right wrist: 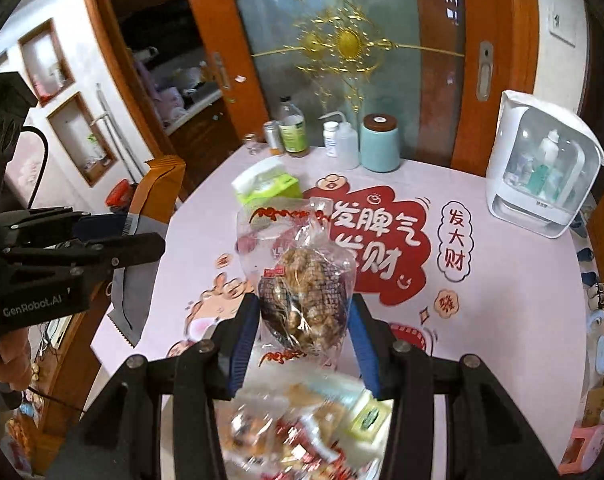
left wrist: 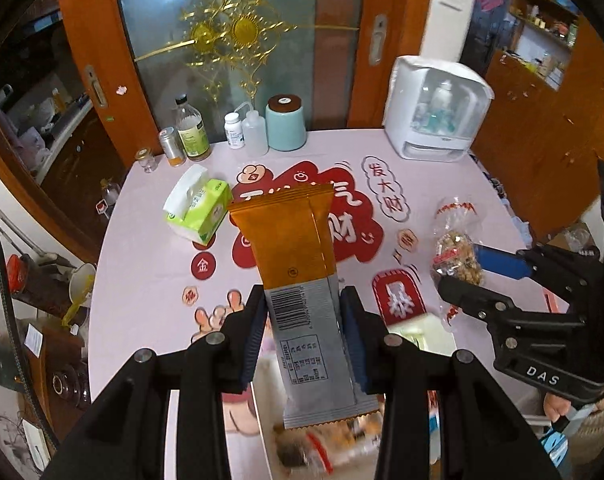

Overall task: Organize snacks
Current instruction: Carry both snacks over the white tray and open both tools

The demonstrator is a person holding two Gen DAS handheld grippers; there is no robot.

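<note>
My left gripper (left wrist: 303, 312) is shut on an orange and grey snack bar wrapper (left wrist: 298, 264), held upright above the table. It also shows in the right wrist view (right wrist: 142, 216). My right gripper (right wrist: 303, 320) is shut on a clear bag of brown nut snacks (right wrist: 305, 284), held above the table. The bag also shows in the left wrist view (left wrist: 457, 248). Below both grippers a blurred pile of mixed snack packets (right wrist: 298, 432) lies in a white container (left wrist: 262, 420).
A pink table (left wrist: 150, 288) with red cartoon print carries a green tissue pack (left wrist: 198, 208), several bottles (left wrist: 192, 130), a teal canister (left wrist: 286, 124) and a white appliance (left wrist: 433, 108) at the back. A glass door stands behind.
</note>
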